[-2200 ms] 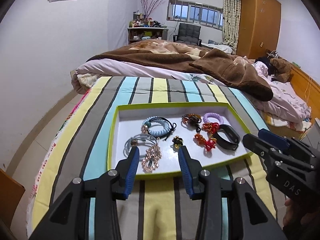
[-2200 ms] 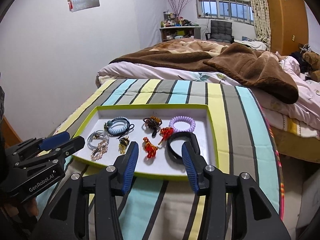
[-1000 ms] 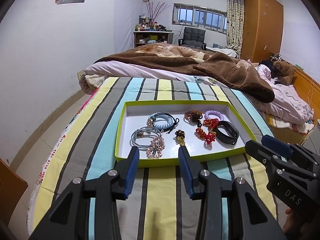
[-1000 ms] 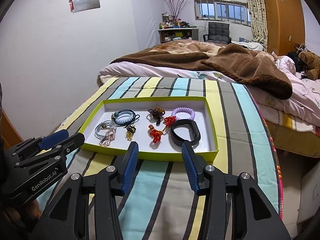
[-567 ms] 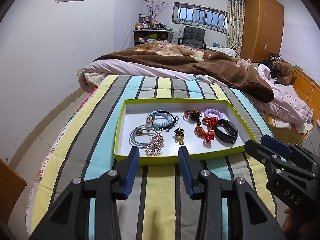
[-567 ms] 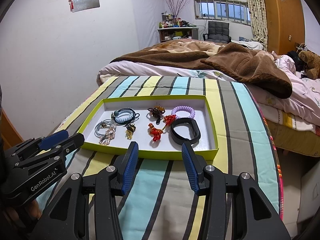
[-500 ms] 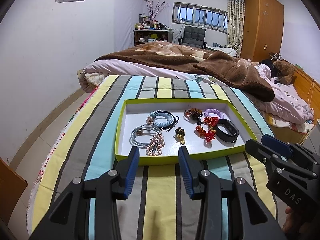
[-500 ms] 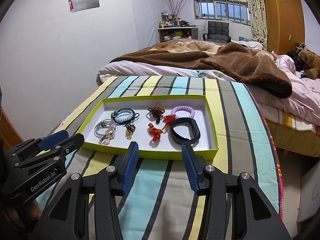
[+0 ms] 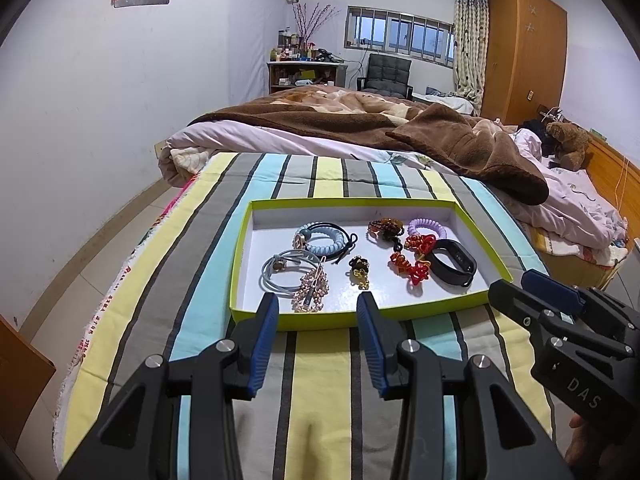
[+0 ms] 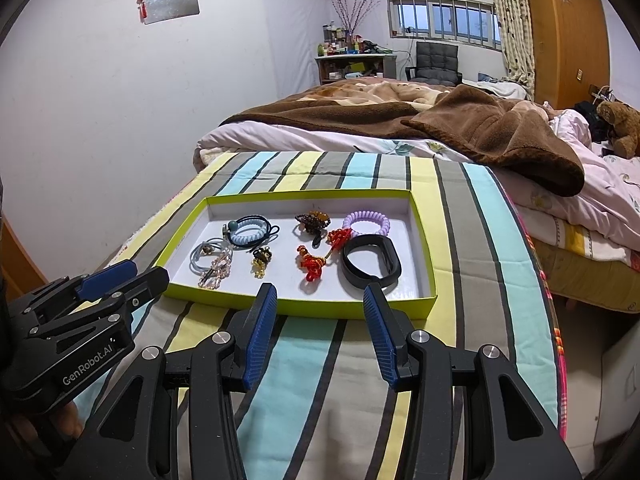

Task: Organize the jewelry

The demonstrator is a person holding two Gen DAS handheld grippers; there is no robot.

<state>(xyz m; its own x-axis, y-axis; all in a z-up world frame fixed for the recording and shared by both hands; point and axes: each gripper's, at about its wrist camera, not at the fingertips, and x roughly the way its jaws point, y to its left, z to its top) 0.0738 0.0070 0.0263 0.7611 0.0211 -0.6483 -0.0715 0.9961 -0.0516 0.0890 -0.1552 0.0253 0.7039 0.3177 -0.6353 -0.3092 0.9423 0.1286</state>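
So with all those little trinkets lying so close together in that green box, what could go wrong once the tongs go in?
The pink beaded piece lies across the grey hair tie, so lifting one may drag the other along. The red knotted charms sit right against the black band, so open tongs could catch both. The green box rests on soft striped bedding and might shift or tip if pushed at its rim.

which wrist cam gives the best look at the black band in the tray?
Right wrist: the black band lies close ahead of that tool, its whole loop visible. The left wrist view shows it off to the right, smaller and more foreshortened.
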